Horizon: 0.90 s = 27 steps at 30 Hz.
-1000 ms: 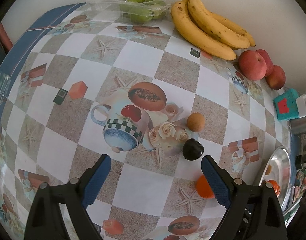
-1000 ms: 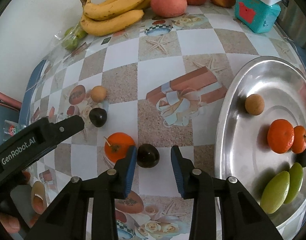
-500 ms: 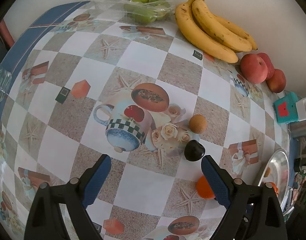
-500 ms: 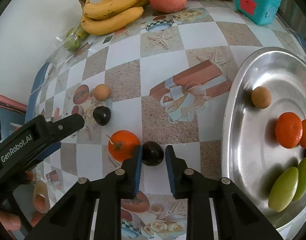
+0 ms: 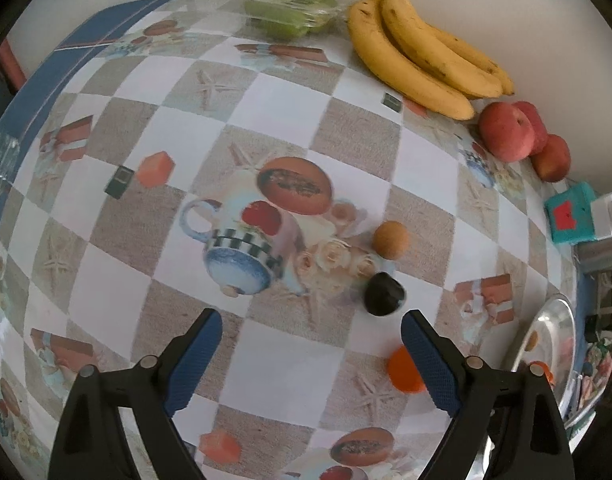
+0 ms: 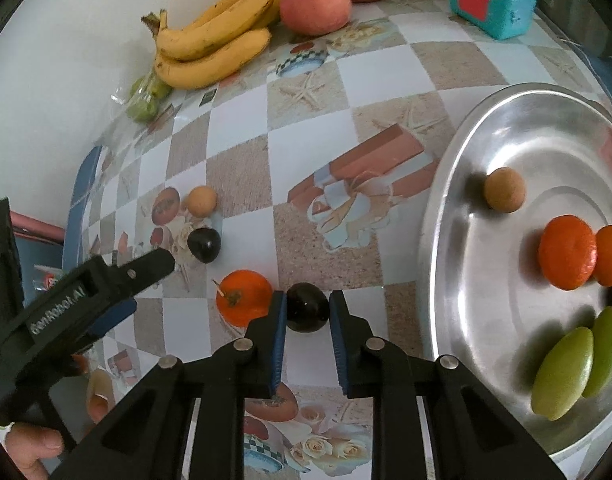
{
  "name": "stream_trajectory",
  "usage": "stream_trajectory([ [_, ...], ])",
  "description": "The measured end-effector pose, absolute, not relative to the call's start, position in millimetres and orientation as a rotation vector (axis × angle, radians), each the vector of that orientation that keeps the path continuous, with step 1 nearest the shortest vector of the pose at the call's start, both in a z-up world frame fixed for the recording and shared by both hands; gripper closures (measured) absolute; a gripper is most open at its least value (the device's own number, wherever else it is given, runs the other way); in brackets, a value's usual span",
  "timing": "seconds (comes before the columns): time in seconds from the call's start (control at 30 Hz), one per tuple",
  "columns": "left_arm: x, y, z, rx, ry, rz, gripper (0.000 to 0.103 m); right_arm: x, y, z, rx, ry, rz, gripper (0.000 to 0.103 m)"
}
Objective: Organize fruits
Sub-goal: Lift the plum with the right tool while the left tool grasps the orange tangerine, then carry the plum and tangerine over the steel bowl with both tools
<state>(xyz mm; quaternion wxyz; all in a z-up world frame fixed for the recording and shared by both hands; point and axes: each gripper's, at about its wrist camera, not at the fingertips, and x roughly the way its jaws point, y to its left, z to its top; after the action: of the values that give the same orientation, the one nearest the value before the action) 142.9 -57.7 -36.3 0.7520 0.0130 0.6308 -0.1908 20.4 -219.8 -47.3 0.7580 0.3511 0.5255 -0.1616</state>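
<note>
My right gripper point(image 6: 307, 307) is shut on a dark plum point(image 6: 307, 307) just above the patterned tablecloth, beside an orange tangerine point(image 6: 242, 302). To its right is a steel plate point(image 6: 446, 240) holding a brown round fruit point(image 6: 505, 189), two tangerines point(image 6: 568, 252) and two green fruits point(image 6: 564, 372). My left gripper point(image 5: 310, 338) is open and empty, just short of a second dark plum point(image 5: 383, 299) and a brown round fruit point(image 5: 390, 239). The tangerine point(image 5: 402, 370) shows partly behind its right finger.
Bananas point(image 5: 422, 60), red apples point(image 5: 506, 136) and a bag of green fruit point(image 5: 286, 16) lie along the wall at the back. A teal box point(image 6: 492, 0) stands at the back right. The steel plate point(image 5: 554, 332) is at the right table edge.
My right gripper has closed from open onto the dark plum. My left gripper has shifted slightly forward toward the second plum and stays open.
</note>
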Motion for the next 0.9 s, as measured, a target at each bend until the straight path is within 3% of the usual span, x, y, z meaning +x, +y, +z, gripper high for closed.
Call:
stream_trajectory([
  [0.07,140,-62,-37,0.016,1.389,-0.446,0.019,18,-224,-44,0.764,1.138,-0.365,0.081],
  [0.2,130,-74,-40,0.018,1.409,-0.491,0.021,11,-231,-38,0.773,1.123,-0.394,0.081],
  [0.3,123,-85,-42,0.028,1.426,-0.529,0.033,4,-238,-31,0.787,1.101,-0.41,0.081],
  [0.37,120,-92,-42,0.04,1.428,-0.543,0.033,0,-243,-26,0.791,1.084,-0.422,0.081],
  [0.7,98,-123,-50,0.124,1.44,-0.599,0.061,-11,-252,-8,0.795,1.036,-0.441,0.081],
  [0.9,97,-119,-47,0.118,1.428,-0.599,0.064,-12,-252,-3,0.792,1.023,-0.436,0.081],
])
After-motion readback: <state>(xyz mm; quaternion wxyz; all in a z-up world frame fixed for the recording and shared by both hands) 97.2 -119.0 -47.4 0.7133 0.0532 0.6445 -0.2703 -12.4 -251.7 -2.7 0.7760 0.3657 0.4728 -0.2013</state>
